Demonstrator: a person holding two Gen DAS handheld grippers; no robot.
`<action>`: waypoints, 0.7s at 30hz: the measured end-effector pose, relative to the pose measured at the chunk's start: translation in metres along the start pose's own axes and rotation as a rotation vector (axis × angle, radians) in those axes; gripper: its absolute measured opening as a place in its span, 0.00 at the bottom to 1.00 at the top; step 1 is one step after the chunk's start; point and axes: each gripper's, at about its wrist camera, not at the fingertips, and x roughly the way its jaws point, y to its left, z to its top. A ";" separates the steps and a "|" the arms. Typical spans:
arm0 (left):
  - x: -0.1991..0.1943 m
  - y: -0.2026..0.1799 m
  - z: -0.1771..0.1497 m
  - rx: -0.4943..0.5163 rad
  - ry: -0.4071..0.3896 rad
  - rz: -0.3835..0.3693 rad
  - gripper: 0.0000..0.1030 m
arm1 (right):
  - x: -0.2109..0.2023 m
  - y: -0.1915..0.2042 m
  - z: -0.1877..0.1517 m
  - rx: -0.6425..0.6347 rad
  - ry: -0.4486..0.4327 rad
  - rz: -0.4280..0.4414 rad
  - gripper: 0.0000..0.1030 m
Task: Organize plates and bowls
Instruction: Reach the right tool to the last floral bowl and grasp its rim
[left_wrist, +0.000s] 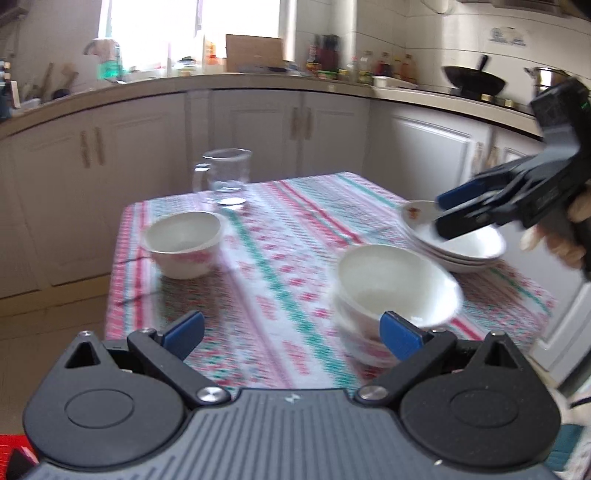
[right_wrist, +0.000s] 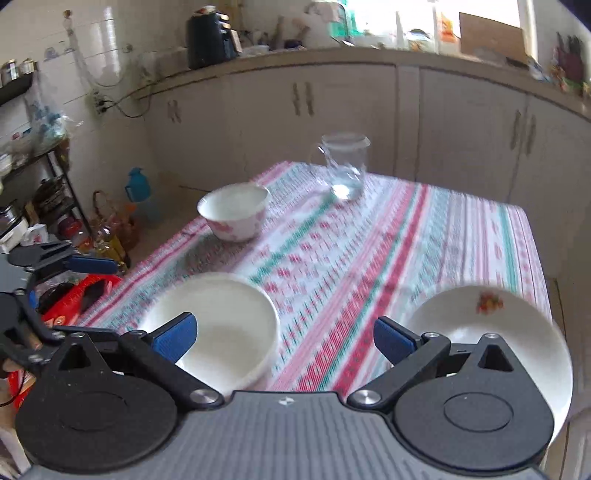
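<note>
Both grippers have jaws spread wide and hold nothing. The left gripper hovers over the striped tablecloth, with the stacked bowls at 1 o'clock beside its right finger. A single bowl sits at 11 o'clock, a glass pitcher toward 12. The right gripper hangs between the stacked bowls at 10 o'clock and the stack of plates at 2 o'clock.
</note>
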 end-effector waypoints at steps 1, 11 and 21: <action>0.002 0.007 0.001 -0.001 -0.008 0.034 0.98 | 0.002 0.002 0.008 -0.014 0.004 0.007 1.00; 0.062 0.064 0.013 0.026 -0.032 0.222 0.98 | 0.063 0.023 0.090 -0.191 0.118 0.097 1.00; 0.125 0.087 0.022 0.014 -0.013 0.159 0.98 | 0.161 0.014 0.140 -0.203 0.239 0.245 0.99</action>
